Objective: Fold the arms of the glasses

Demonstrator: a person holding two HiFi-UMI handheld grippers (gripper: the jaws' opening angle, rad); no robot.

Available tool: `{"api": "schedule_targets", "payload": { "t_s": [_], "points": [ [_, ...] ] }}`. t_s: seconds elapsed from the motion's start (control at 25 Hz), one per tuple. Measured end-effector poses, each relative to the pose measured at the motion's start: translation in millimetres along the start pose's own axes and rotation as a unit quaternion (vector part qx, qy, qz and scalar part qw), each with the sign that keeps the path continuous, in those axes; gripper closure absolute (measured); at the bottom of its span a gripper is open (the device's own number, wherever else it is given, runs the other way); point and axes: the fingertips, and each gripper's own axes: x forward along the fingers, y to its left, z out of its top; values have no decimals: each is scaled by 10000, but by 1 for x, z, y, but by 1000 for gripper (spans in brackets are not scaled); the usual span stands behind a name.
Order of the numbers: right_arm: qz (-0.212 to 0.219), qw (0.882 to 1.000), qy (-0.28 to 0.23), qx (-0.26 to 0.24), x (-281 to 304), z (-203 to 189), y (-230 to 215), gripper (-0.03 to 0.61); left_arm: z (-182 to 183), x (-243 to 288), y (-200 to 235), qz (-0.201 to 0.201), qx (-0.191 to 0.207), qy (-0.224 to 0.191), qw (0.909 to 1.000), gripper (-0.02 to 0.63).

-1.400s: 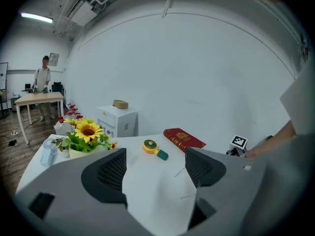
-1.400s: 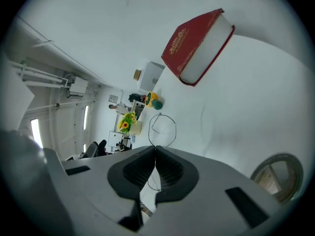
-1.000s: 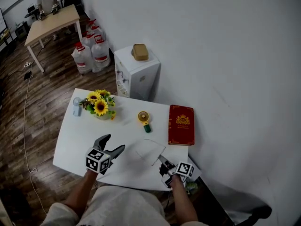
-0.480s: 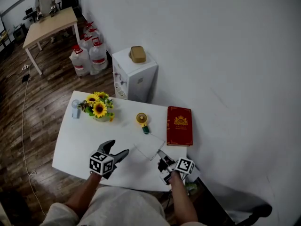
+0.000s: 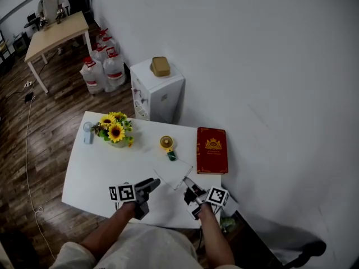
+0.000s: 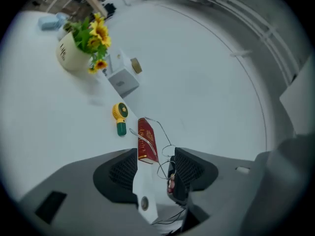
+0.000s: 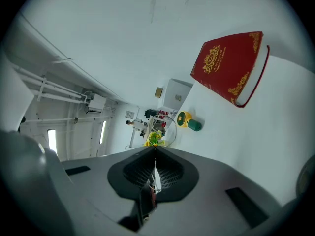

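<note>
The glasses (image 5: pixel 175 175) are thin wire-framed ones, held up over the white table (image 5: pixel 90 178) near its front edge. My right gripper (image 5: pixel 188 185) is shut on one end of the frame; in the right gripper view a wire lens rim (image 7: pixel 166 127) pokes out past the shut jaws (image 7: pixel 155 149). My left gripper (image 5: pixel 152 185) has come in from the left. Its jaws have just been closing, and the glasses (image 6: pixel 165 154) sit between them (image 6: pixel 156 168), with an arm reaching away over the table. A gap still shows beside the wire.
A red book (image 5: pixel 212 149) lies at the table's back right. A small yellow and green fan (image 5: pixel 167 145) is behind the glasses. A sunflower pot (image 5: pixel 115 132) stands at the back left. A white cabinet (image 5: pixel 157 88) and water jugs (image 5: pixel 101 66) lie beyond the table.
My left gripper has moved right toward the glasses, rolled over, and its jaws have narrowed. My right gripper has lifted the glasses a little.
</note>
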Motion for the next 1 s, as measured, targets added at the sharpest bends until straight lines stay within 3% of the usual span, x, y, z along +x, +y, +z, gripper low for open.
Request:
{"api": "schedule_targets", "payload": {
  "t_s": [0.12, 0.2, 0.56, 1.0],
  "points": [
    [58, 10000, 34, -36, 0, 0, 5, 569, -3, 2, -7, -457, -1122, -197, 9924, 430],
    [117, 9999, 51, -71, -1, 0, 8, 569, -7, 4, -10, -574, -1531, -198, 9863, 454],
    [138, 9998, 137, -105, -1, 0, 14, 569, -6, 14, -10, -601, -1613, -246, 9848, 583],
    [122, 9989, 436, -115, -1, -14, 15, 569, -9, 25, -23, -757, -1414, 85, 9870, 600]
  ]
}}
